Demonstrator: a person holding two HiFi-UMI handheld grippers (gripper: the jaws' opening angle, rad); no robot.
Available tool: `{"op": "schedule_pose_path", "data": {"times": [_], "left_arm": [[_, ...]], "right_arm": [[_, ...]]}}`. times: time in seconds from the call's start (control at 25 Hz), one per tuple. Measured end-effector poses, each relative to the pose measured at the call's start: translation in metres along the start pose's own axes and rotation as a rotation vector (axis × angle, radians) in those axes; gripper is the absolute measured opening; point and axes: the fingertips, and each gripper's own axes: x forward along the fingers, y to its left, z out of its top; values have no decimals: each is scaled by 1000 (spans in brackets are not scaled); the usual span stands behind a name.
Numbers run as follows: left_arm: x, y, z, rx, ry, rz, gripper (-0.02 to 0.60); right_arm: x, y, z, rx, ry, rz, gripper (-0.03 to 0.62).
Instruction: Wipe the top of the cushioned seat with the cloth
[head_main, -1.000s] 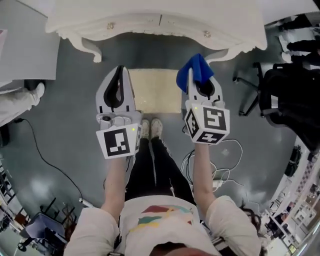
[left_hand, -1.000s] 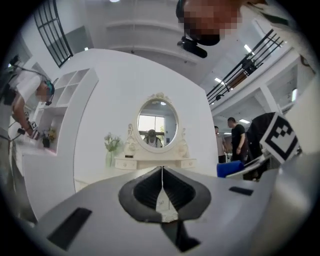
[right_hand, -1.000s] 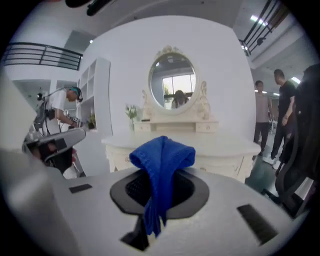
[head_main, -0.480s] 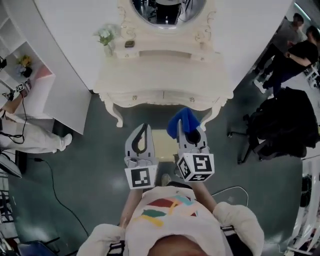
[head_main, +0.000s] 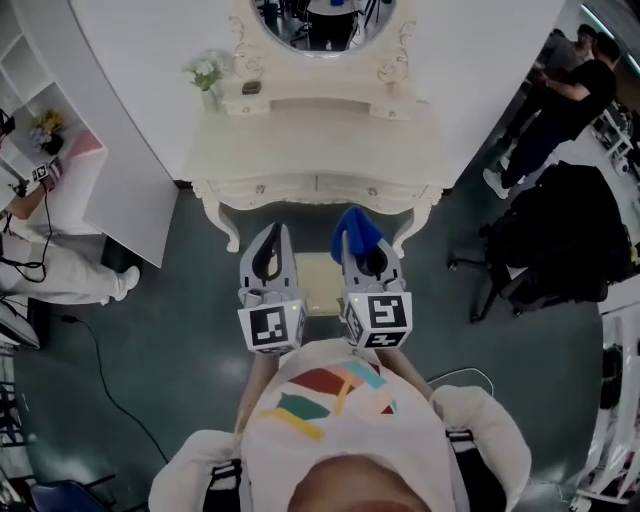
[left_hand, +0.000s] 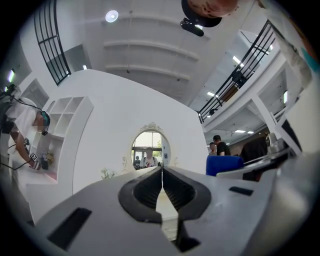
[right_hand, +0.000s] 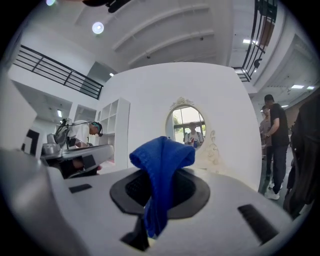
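Note:
The cream cushioned seat (head_main: 318, 283) shows on the floor between my two grippers, mostly hidden by them. My right gripper (head_main: 358, 240) is shut on a blue cloth (head_main: 356, 231) that bunches up above its jaws; the same blue cloth (right_hand: 161, 177) hangs down between the pads in the right gripper view. My left gripper (head_main: 272, 238) is shut with nothing in it, its jaws (left_hand: 161, 172) meeting in a thin line. Both grippers are held level, well above the seat, and point at the white dressing table (head_main: 315, 150).
An oval mirror (head_main: 322, 18) tops the dressing table. A white shelf unit (head_main: 70, 150) and a bending person (head_main: 45, 265) are at the left. A dark chair (head_main: 560, 240) and standing people (head_main: 560, 100) are at the right. A cable (head_main: 105, 370) runs over the floor.
My head view has pulled back and up: one second ago the seat filled the middle, now it is small under the grippers. Both grippers stay shut, the cloth still in the right one.

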Motion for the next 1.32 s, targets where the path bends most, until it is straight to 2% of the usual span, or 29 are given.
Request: {"op": "schedule_pose_path", "data": {"times": [0.2,0.44,0.64,0.84,1.2,1.32], "left_arm": [[9,-18,6,18,-9,-37,6],[11,-23,-6,35,-47,-35,6],[11,-24,-11,25,2,-16,6],[12,-24,-9,34,22,-30,6],[18,-35,0,13,-17,-49,6],[17,-40,-1,16,12,-62,6]], "right_arm": [[-2,-8,0,10,2,-3,43],[-4,-13,-11,-45,47,10,41],[-7,-18,-14,-45,61,12,41],[-11,-19,-19,-74,84,-10,41],[-9,-23,-14,-121,70,-13,41],[-9,-23,-19,-154,86,-17,41]]}}
